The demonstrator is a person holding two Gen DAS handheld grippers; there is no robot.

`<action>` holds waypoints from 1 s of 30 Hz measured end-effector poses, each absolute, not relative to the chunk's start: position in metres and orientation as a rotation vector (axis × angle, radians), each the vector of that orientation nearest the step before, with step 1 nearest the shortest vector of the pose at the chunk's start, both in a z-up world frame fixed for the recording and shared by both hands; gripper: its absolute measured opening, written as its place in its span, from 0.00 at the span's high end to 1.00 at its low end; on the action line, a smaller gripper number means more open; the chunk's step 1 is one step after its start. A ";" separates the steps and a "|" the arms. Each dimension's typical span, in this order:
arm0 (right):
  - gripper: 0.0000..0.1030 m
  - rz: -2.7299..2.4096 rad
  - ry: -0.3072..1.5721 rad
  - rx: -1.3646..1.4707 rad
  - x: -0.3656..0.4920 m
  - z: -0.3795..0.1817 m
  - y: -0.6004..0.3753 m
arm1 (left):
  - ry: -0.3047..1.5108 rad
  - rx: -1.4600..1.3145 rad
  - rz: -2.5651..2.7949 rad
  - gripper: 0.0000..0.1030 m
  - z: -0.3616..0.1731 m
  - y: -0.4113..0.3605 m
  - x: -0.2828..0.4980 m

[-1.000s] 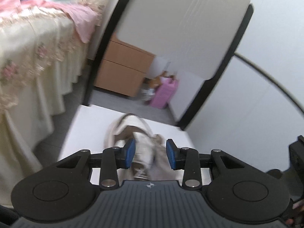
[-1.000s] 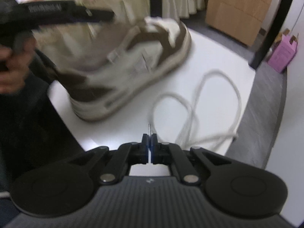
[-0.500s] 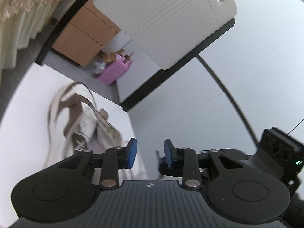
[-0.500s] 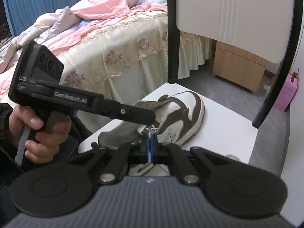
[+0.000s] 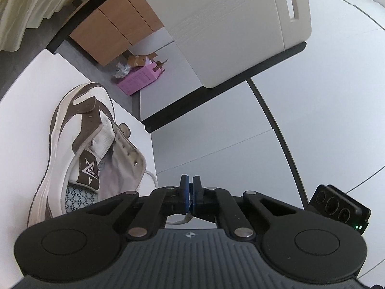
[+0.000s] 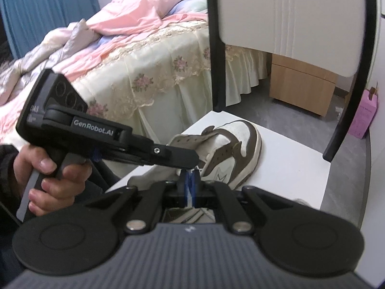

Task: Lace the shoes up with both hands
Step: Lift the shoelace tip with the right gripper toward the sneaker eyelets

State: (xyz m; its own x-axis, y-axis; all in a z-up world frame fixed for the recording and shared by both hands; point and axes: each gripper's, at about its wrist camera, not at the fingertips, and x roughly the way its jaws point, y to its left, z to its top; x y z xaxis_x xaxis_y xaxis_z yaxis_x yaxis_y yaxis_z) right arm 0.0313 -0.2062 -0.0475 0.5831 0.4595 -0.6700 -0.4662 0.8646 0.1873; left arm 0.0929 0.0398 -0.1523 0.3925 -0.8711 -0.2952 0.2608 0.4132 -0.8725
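I am observing the brown-and-white shoe [image 5: 79,149] lying on the white chair seat [image 5: 28,91], toe pointing far, its tongue pulled open. I am holding the left gripper [image 5: 190,192] just right of the shoe's collar, jaws pressed together on the white lace [image 5: 179,220], which is trailing from the top eyelets to the pads. In the right wrist view, I am keeping the right gripper [image 6: 190,185] near the shoe's heel, jaws clamped on a strand of the same lace. The left hand [image 6: 45,173] is gripping its tool's handle at the left. A pink box [image 5: 142,78] is sitting on the floor beyond the seat.
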 end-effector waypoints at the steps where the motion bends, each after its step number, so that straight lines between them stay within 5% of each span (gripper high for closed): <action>1: 0.96 0.536 0.777 0.003 0.031 -0.047 -0.207 | 0.868 -0.846 -0.835 0.97 -0.152 0.040 0.093; 7: 0.95 0.520 0.769 0.231 0.027 -0.045 -0.225 | 0.858 -0.890 -0.794 0.97 -0.154 0.043 0.097; 9: 0.86 0.543 0.794 0.411 0.026 -0.052 -0.235 | 0.861 -0.908 -0.782 0.97 -0.156 0.044 0.098; 11: 0.66 0.539 0.817 0.567 0.024 -0.065 -0.240 | 0.845 -0.894 -0.766 0.97 -0.154 0.044 0.097; 18: 0.62 0.486 0.830 1.016 0.022 -0.115 -0.253 | 0.799 -0.857 -0.757 0.97 -0.147 0.041 0.091; 22: 0.49 0.443 0.770 1.289 0.017 -0.140 -0.267 | 0.797 -0.894 -0.751 0.97 -0.150 0.042 0.092; 30: 0.52 0.358 0.594 1.600 0.005 -0.172 -0.271 | 0.808 -0.953 -0.730 0.97 -0.156 0.045 0.094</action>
State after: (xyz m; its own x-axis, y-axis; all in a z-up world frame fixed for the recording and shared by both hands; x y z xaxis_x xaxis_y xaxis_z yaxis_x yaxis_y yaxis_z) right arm 0.0053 -0.2708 -0.1721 0.8148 0.5683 -0.1148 0.1642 -0.0362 0.9858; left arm 0.0943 0.0454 -0.1563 0.5034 -0.8230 -0.2633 0.1781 0.3970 -0.9004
